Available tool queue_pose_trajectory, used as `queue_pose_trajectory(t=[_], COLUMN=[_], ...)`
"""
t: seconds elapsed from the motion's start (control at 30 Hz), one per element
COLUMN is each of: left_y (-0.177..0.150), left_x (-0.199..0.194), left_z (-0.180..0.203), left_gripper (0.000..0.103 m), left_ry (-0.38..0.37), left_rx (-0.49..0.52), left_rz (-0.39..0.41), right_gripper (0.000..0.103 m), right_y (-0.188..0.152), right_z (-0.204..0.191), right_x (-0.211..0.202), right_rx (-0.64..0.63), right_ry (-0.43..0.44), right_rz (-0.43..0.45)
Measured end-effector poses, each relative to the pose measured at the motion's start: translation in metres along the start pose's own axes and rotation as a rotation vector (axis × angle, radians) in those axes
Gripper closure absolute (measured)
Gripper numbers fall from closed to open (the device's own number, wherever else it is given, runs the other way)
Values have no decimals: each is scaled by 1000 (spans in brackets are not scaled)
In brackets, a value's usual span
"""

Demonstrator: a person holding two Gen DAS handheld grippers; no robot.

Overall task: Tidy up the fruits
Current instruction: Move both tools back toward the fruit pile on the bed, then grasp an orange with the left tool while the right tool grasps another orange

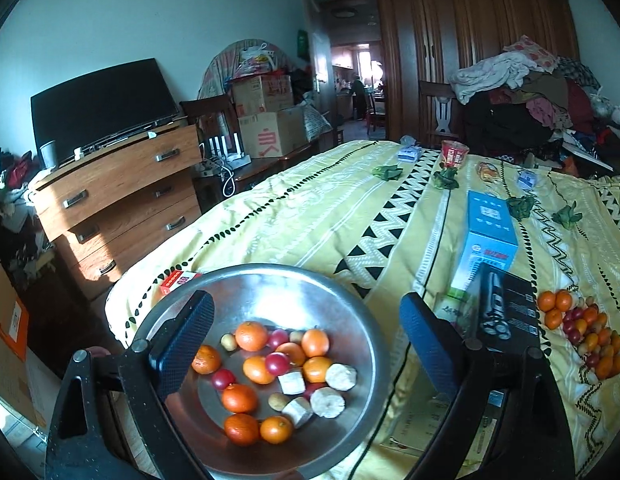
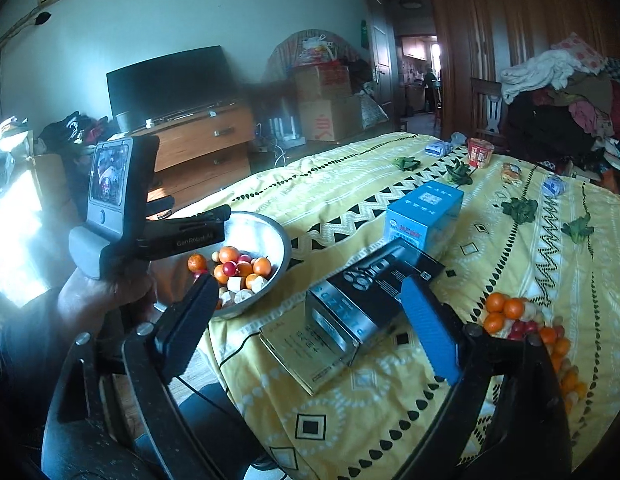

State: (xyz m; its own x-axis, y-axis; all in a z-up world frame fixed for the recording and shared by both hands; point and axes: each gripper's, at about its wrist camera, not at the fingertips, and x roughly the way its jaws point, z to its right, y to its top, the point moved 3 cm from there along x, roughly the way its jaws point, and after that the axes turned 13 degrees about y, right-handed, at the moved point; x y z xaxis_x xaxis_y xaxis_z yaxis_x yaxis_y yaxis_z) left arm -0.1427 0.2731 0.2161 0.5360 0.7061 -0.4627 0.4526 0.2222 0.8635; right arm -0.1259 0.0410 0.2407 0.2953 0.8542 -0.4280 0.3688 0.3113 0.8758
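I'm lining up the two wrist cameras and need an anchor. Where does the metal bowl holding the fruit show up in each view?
Left wrist view: the metal bowl fills the lower centre, directly beyond the open left gripper.
Right wrist view: the bowl sits left of centre at the bed's edge, beside the left gripper.
Shared landmark: the blue box on the yellow bedspread, to the right of the bowl in both.
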Motion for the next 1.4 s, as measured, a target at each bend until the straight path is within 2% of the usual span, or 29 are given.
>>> queue_pose_trajectory(t=[0.13, 0.3, 0.43, 0.57, 0.6, 0.67, 0.73, 0.8, 0.87, 1.0, 1.27, 1.4], left_y=[2, -2, -13, -25, -28, -35, -43, -51, -60, -74, -91, -98], left_x=[-12, -38, -71, -101, -106, -111, -102, -86, -57, -14, 43, 62], left_z=[18, 64, 128, 192, 211, 237, 270, 291, 321, 364, 426, 439], left_gripper=[8, 8, 8, 9, 10, 17, 19, 26, 39, 41, 41, 41], left_ry=[-35, -177, -368, -559, -613, -720, -819, -838, -874, -875, -738, -705], left_rx=[17, 91, 206, 299, 312, 311, 300, 296, 275, 239, 249, 259], left_rz=[15, 56, 72, 62, 43, -9, -94, -155, -263, -367, -371, -384], right_gripper=[10, 10, 10, 10, 10, 10, 10, 10, 10, 10, 10, 10], right_y=[-13, -39, -70, -94, -98, -106, -113, -121, -130, -150, -178, -185], right_z=[8, 29, 50, 71, 76, 89, 100, 112, 125, 148, 184, 197], right_x=[-19, -46, -61, -82, -87, -98, -108, -116, -122, -129, -131, -134], right_rx=[11, 84, 160, 232, 243, 279, 316, 352, 389, 465, 553, 570], right_ry=[-49, -78, -114, -158, -173, -202, -223, -241, -254, -268, -276, -286], right_rz=[33, 70, 26, 22, 21, 18, 17, 17, 14, -6, -42, -48])
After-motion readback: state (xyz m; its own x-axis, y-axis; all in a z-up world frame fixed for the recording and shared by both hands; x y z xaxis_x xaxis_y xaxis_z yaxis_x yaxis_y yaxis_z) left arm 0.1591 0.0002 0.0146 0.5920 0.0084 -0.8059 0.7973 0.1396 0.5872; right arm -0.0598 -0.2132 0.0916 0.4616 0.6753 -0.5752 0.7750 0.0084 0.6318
